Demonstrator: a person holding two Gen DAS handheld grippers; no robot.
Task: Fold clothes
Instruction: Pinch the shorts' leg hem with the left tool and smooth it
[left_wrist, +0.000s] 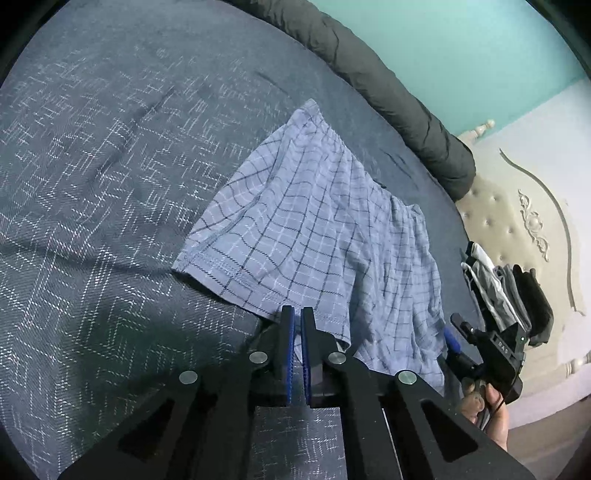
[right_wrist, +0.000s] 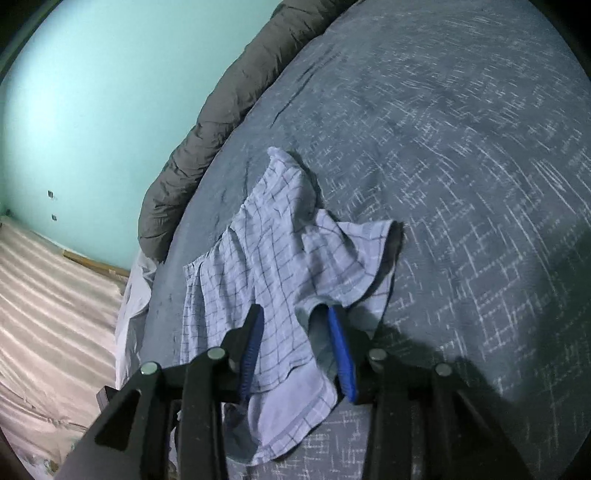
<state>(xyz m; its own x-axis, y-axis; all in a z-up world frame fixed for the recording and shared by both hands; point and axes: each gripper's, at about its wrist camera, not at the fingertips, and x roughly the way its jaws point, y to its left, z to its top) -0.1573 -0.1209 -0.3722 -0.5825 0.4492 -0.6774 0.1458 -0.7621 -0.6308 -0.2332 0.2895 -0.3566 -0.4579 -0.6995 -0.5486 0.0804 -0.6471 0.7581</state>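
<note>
Checked shorts (right_wrist: 280, 258) drape between the parted right gripper (right_wrist: 295, 350); left gripper (left_wrist: 297, 325), closed, meets their hem.

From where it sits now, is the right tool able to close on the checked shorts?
Probably yes. The right tool stands open with a fold of the checked shorts already lying between its blue pads; nothing else blocks it. The left tool is shut at the shorts' other hem.
</note>
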